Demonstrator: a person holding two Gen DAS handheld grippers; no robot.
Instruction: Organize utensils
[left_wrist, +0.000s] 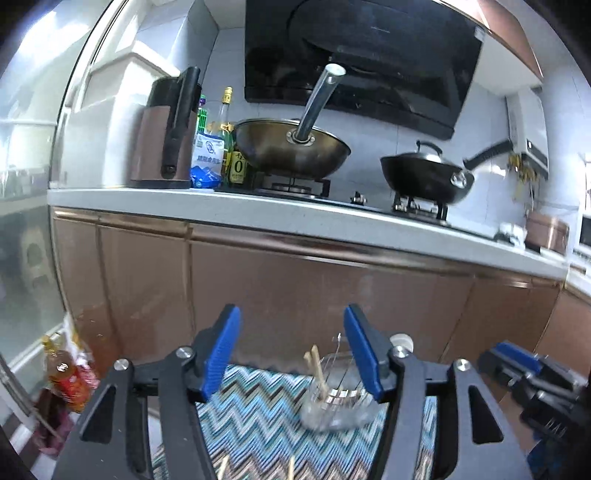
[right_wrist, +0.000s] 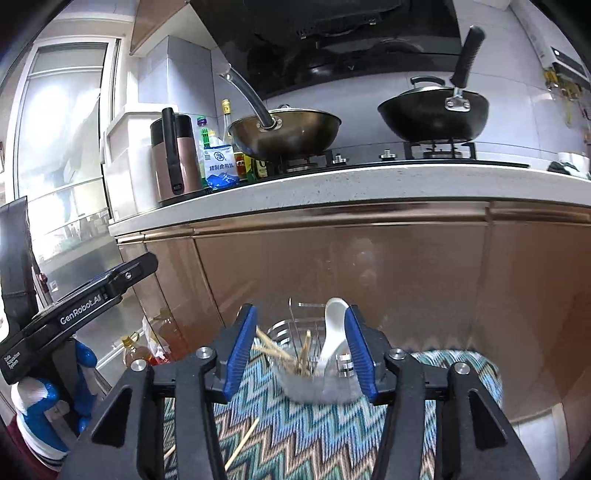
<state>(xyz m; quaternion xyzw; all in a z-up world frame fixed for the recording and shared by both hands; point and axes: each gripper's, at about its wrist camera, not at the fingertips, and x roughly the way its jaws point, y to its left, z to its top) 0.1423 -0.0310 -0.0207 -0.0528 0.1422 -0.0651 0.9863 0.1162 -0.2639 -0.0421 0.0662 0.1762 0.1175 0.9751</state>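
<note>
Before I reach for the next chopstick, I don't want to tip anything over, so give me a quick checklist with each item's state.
1. Left hand-held gripper open and holding nothing: ok.
2. Right hand-held gripper open and holding nothing: ok.
3. Holder upright on the mat: ok.
4. White spoon standing in the holder: ok.
5. All chopsticks in the holder: not ok; a loose chopstick lies on the mat.
6. Room left in the holder: cannot tell.

right tongs (right_wrist: 301, 354) spread, empty | white spoon (right_wrist: 332, 332), chopsticks (right_wrist: 291, 354) in wire holder (right_wrist: 291, 328)
</note>
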